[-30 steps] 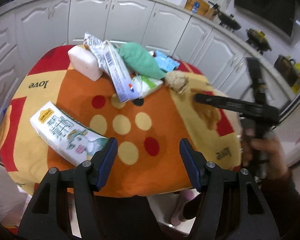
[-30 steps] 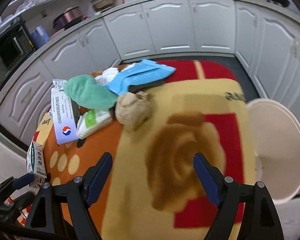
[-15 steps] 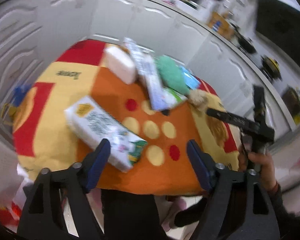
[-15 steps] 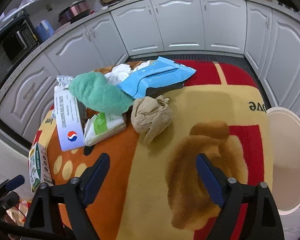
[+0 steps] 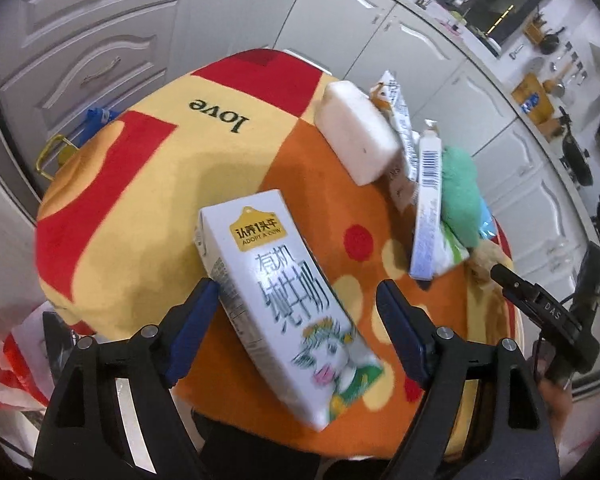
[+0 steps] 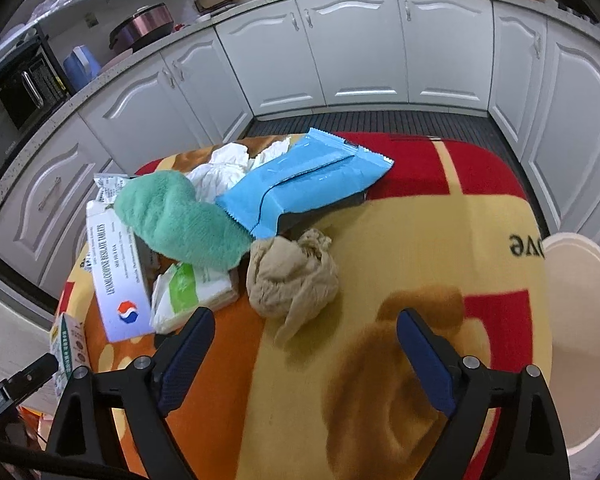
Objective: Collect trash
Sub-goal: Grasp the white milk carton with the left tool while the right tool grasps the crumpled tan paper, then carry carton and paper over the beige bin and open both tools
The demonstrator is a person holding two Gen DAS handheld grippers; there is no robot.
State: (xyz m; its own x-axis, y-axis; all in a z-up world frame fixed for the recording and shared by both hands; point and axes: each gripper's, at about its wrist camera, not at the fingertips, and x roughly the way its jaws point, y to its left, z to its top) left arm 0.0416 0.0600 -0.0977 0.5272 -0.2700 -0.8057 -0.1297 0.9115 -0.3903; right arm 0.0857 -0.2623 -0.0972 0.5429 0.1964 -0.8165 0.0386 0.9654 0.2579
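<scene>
A white milk carton (image 5: 284, 304) lies on the patterned tablecloth (image 5: 148, 168). My left gripper (image 5: 300, 320) is open, one finger on each side of the carton, apart from it. My right gripper (image 6: 304, 344) is open and empty, just short of a crumpled brown paper ball (image 6: 292, 276). Behind the ball lie a blue wrapper (image 6: 304, 184), a green cloth (image 6: 180, 220), a white box (image 6: 118, 276), a green-and-white packet (image 6: 188, 292) and white tissue (image 6: 220, 168). The carton's end (image 6: 66, 344) shows at the left edge of the right wrist view.
A white sponge-like block (image 5: 356, 132) sits at the far side of the table. A cream round bin (image 6: 580, 344) stands right of the table. White kitchen cabinets (image 6: 360, 52) ring the room. A red-and-white plastic bag (image 5: 16, 364) hangs at the table's near left.
My left gripper has swung left and closed in on the milk carton, which now lies between its fingers. My right gripper has moved forward toward the brown paper ball.
</scene>
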